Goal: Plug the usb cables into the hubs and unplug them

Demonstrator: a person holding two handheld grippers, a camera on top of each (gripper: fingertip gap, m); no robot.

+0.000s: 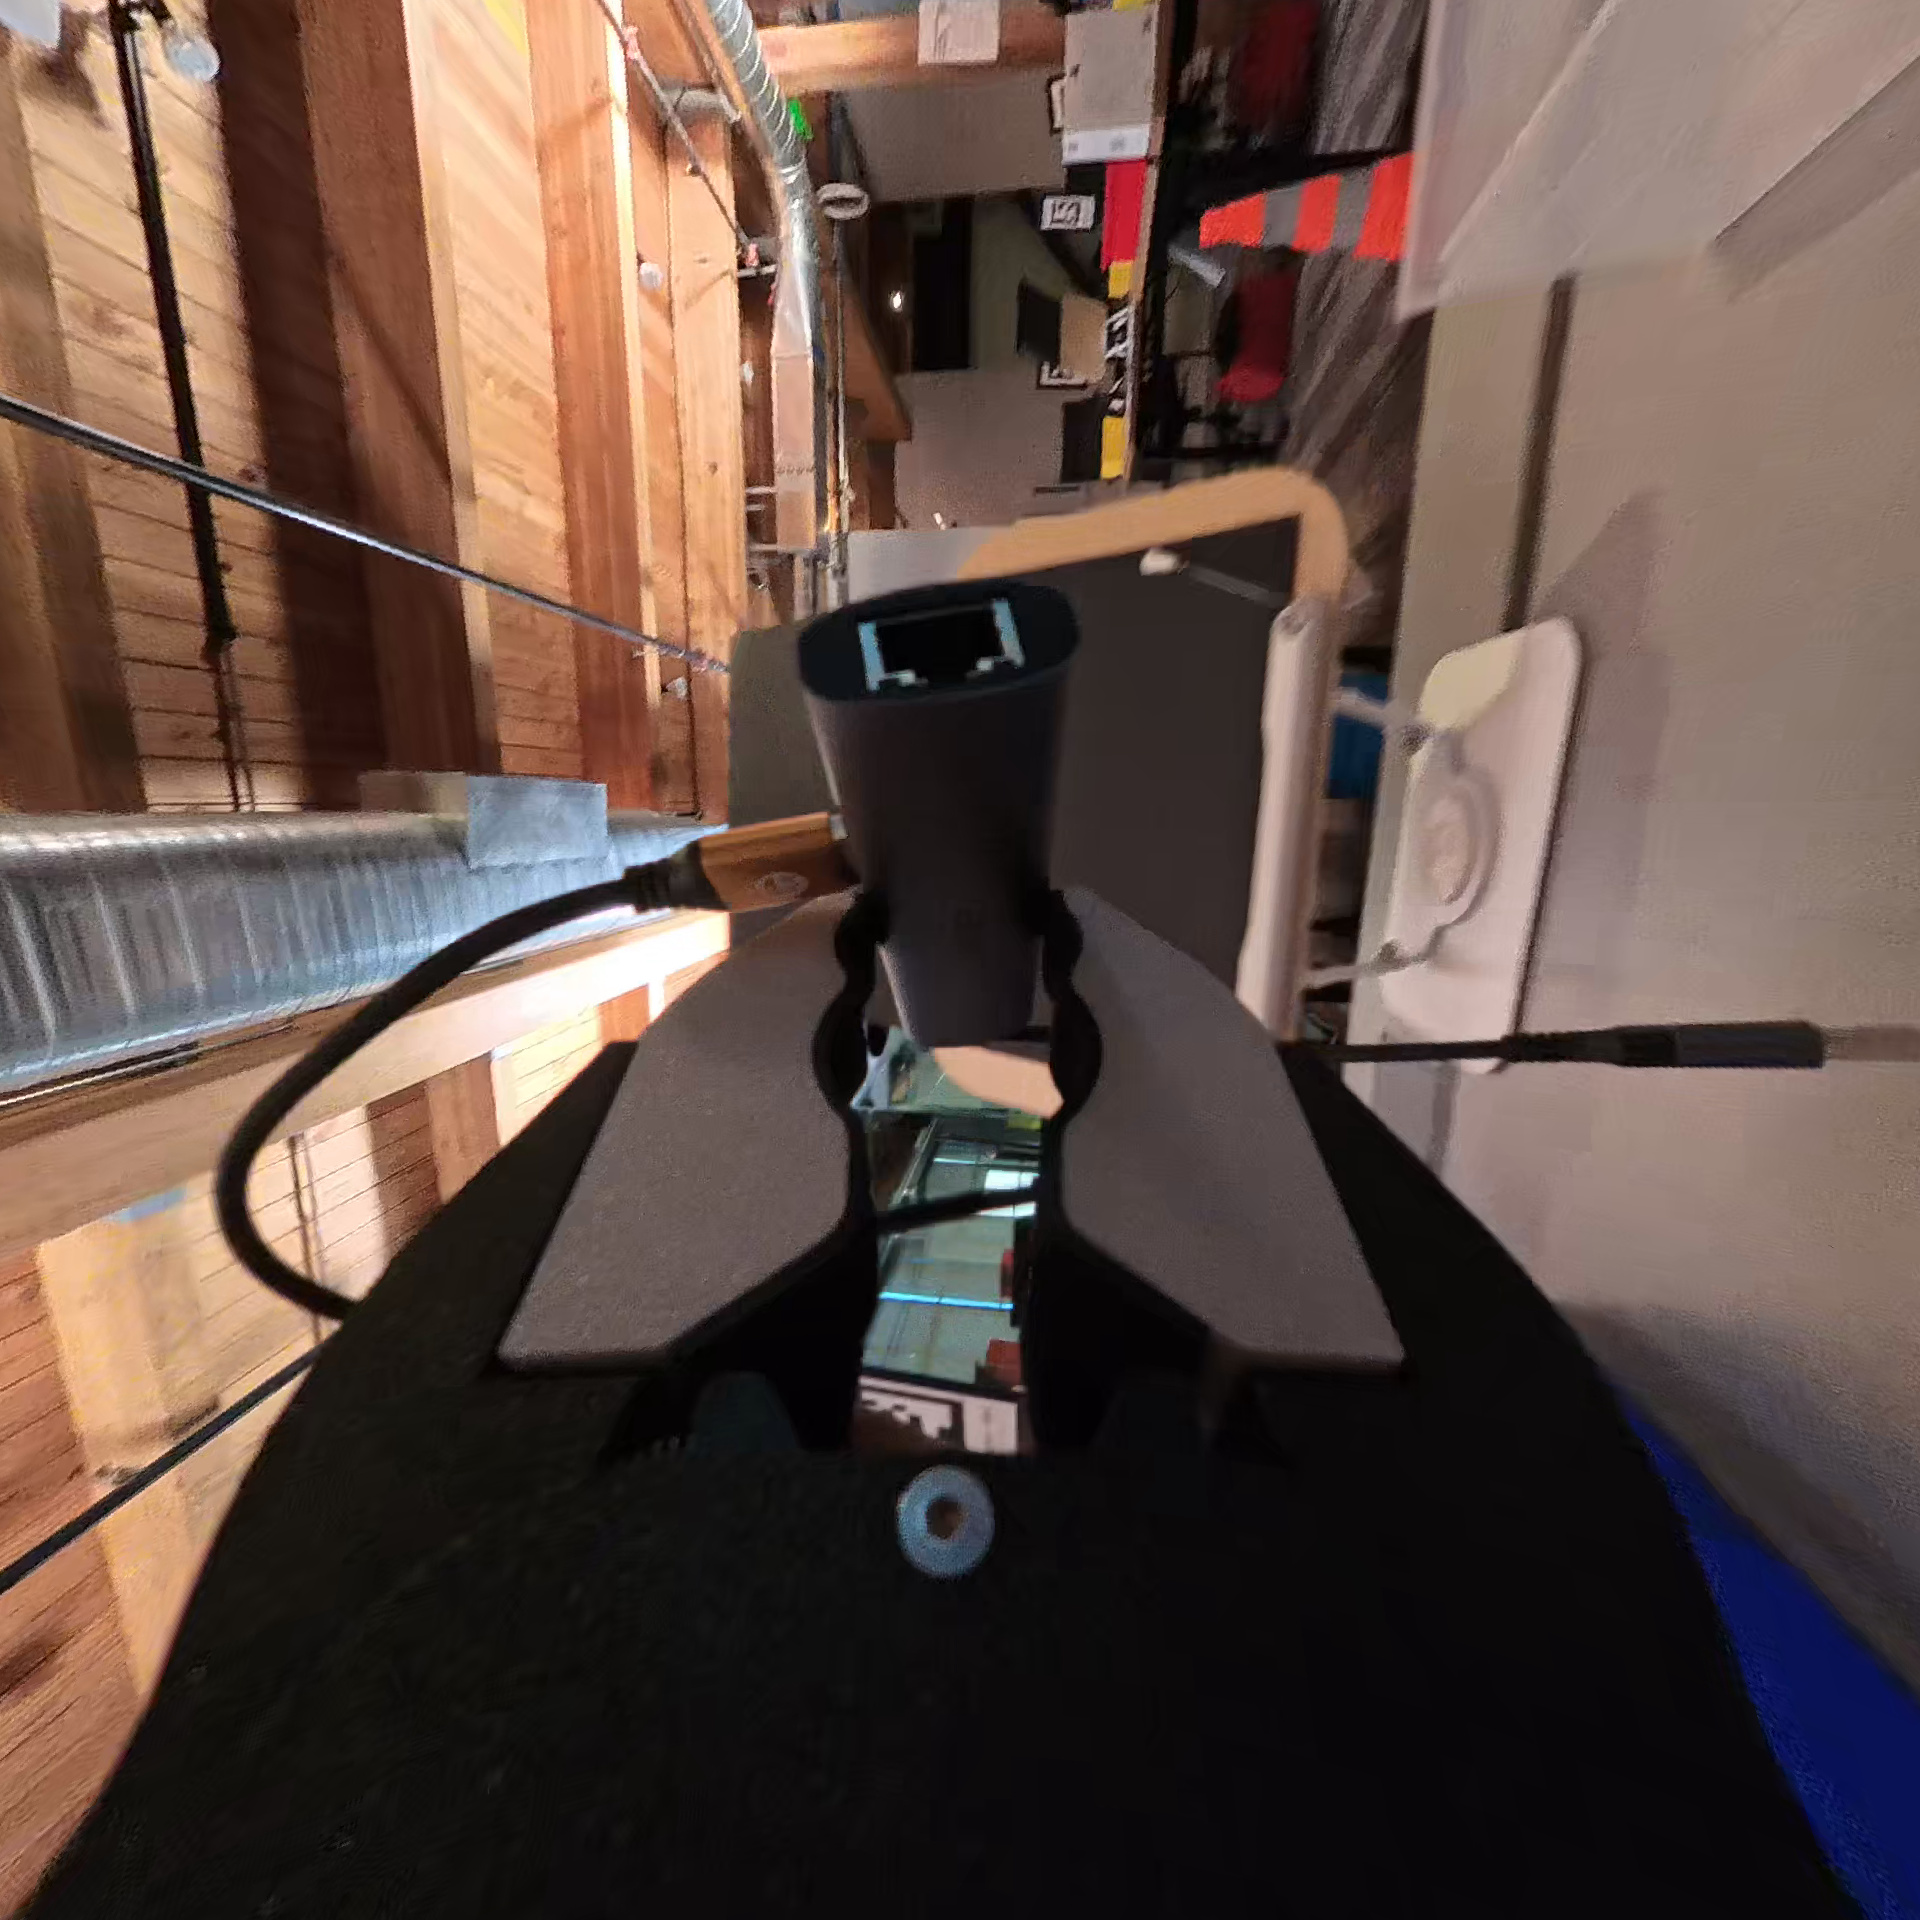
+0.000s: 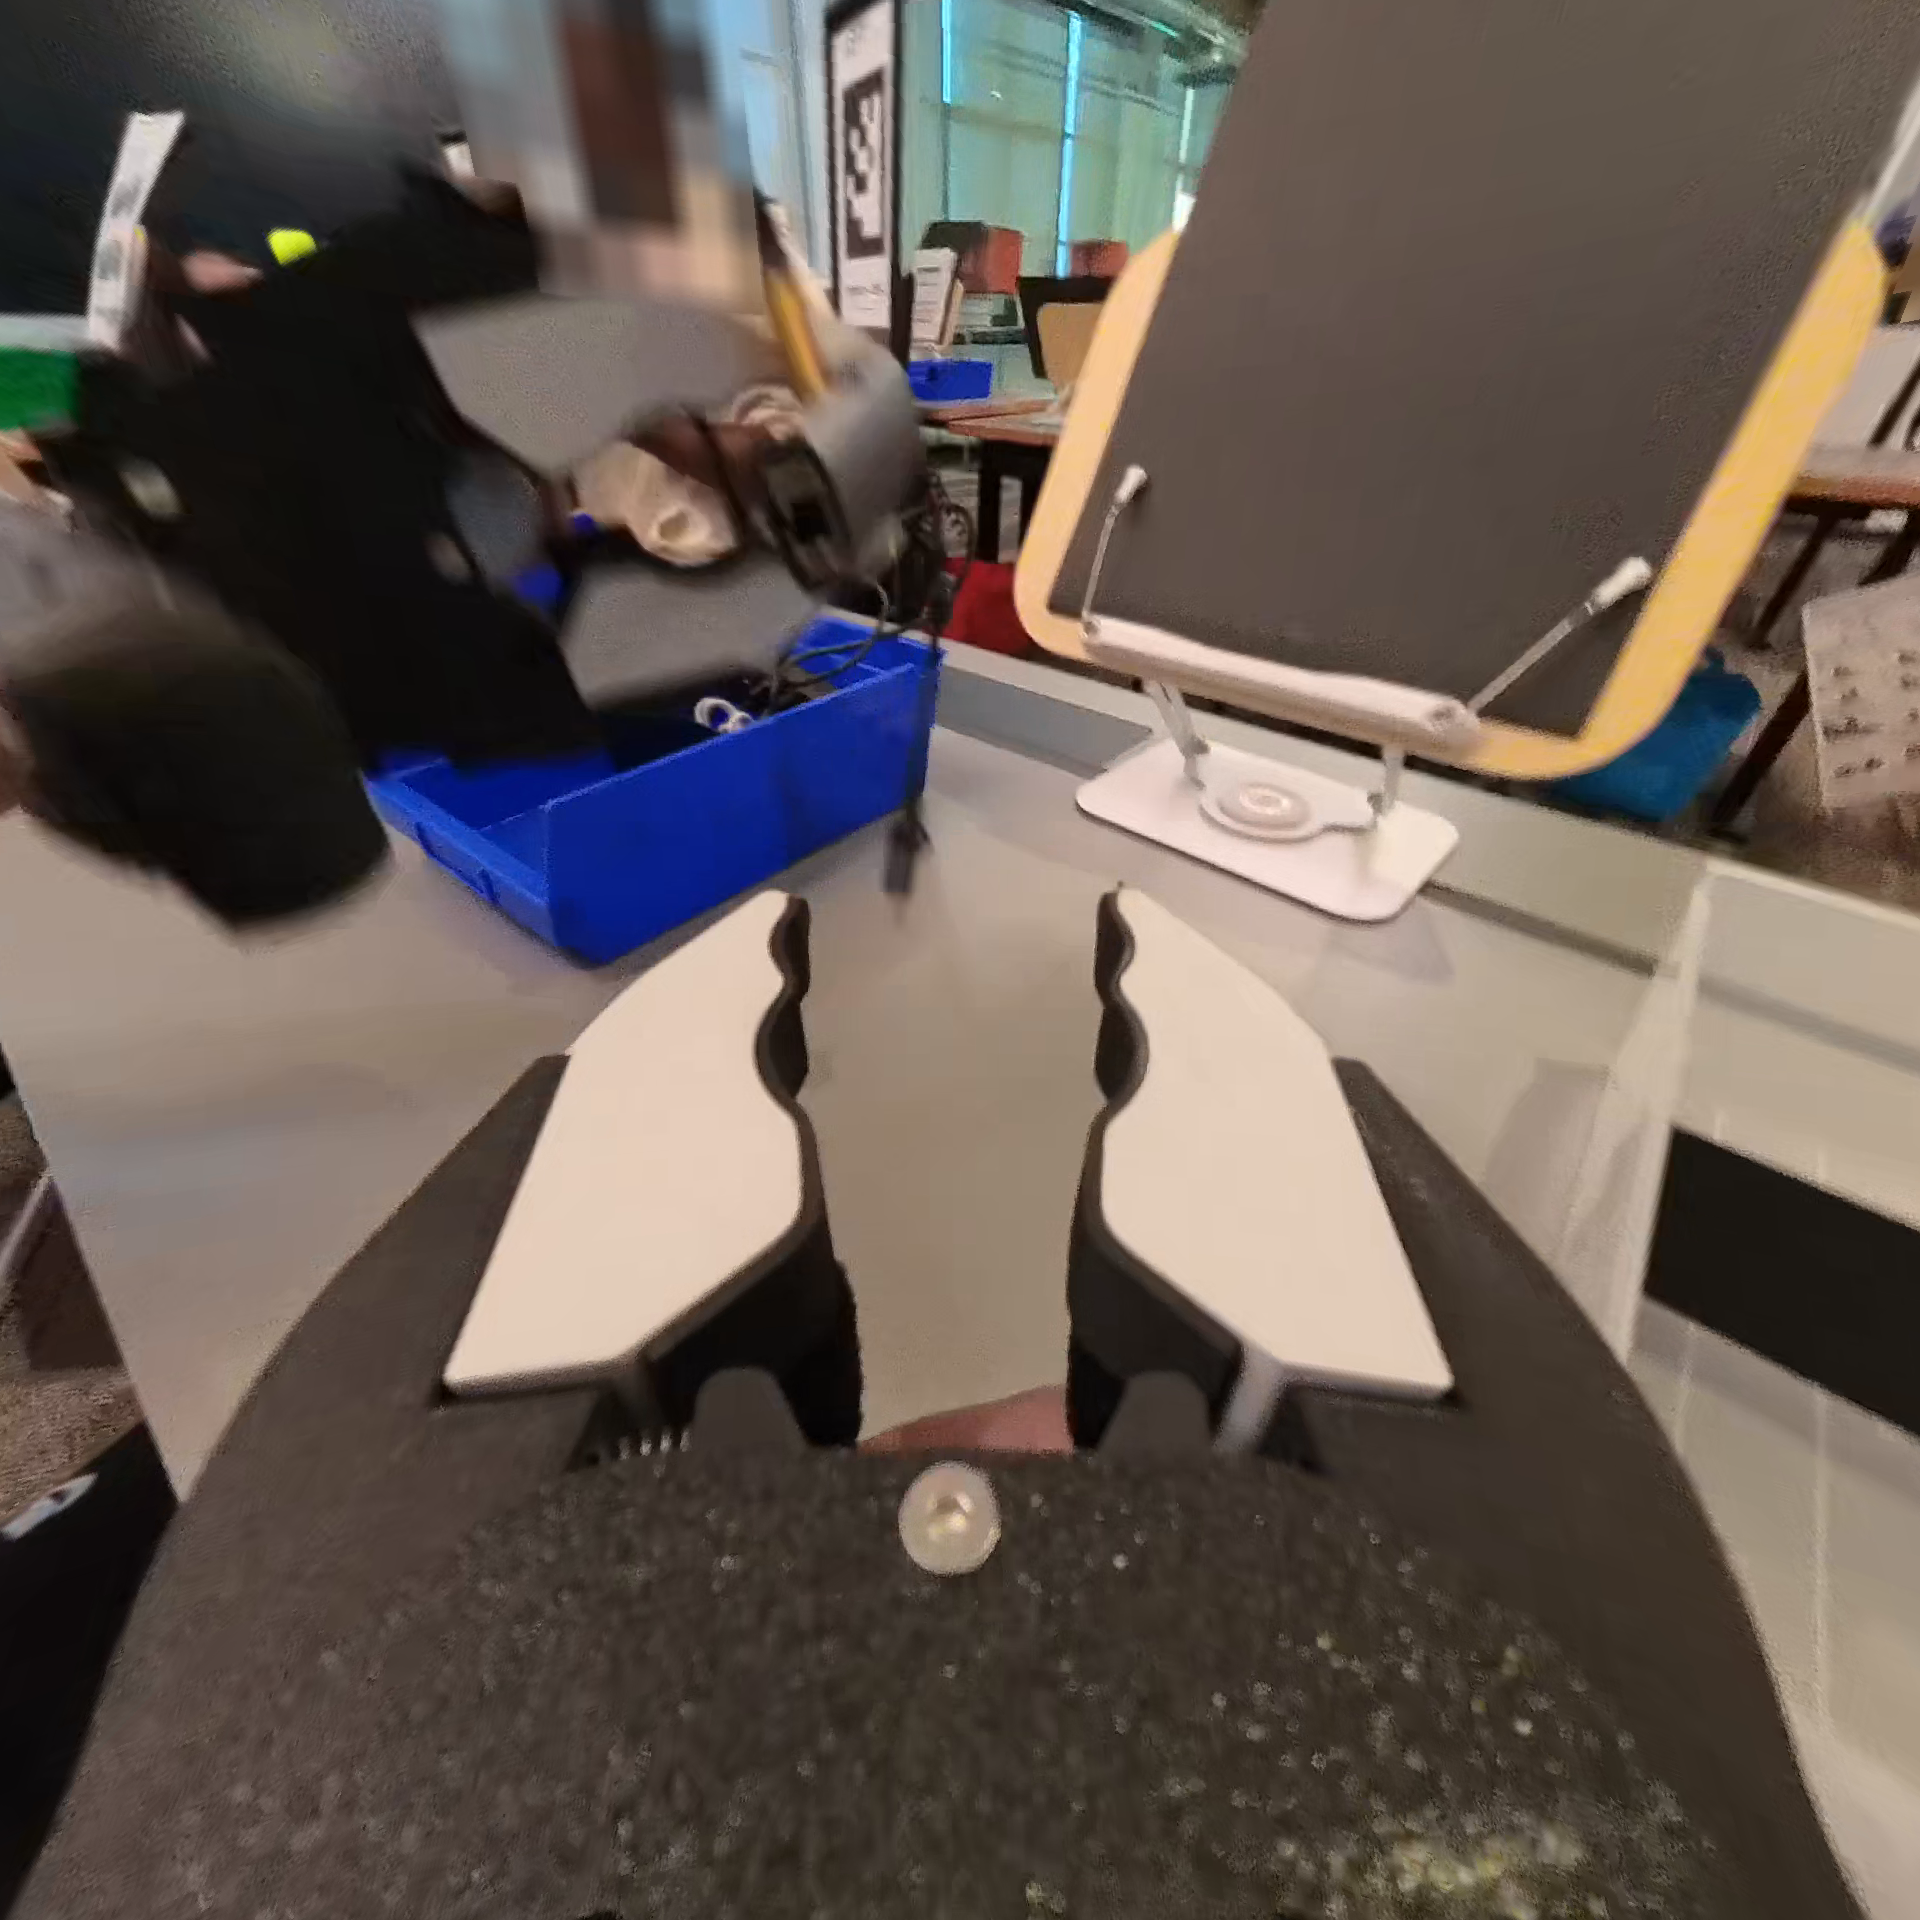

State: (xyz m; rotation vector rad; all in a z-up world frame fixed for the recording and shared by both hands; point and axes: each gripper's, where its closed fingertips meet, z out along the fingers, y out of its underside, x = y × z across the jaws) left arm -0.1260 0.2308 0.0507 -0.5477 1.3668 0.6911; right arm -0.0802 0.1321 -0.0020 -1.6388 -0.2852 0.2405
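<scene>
My left gripper [image 1: 951,925] is shut on a dark grey hub [image 1: 940,790] and holds it in the air, turned on its side. A cable with a wood-coloured plug [image 1: 764,862] sits in the hub's left side and loops down to the left. A second black cable plug [image 1: 1714,1044] hangs free at the right. My right gripper [image 2: 951,935] is open and empty above the grey table [image 2: 987,1091]. In the right wrist view the left gripper [image 2: 312,499] and hub [image 2: 842,457] show blurred at upper left, with a black plug [image 2: 904,847] dangling below.
A blue bin [image 2: 665,790] with cables stands on the table behind my right gripper's left finger. A dark board with a wood-coloured rim [image 2: 1455,364] rests on a white stand [image 2: 1268,810] at the right; it also shows in the left wrist view [image 1: 1174,727].
</scene>
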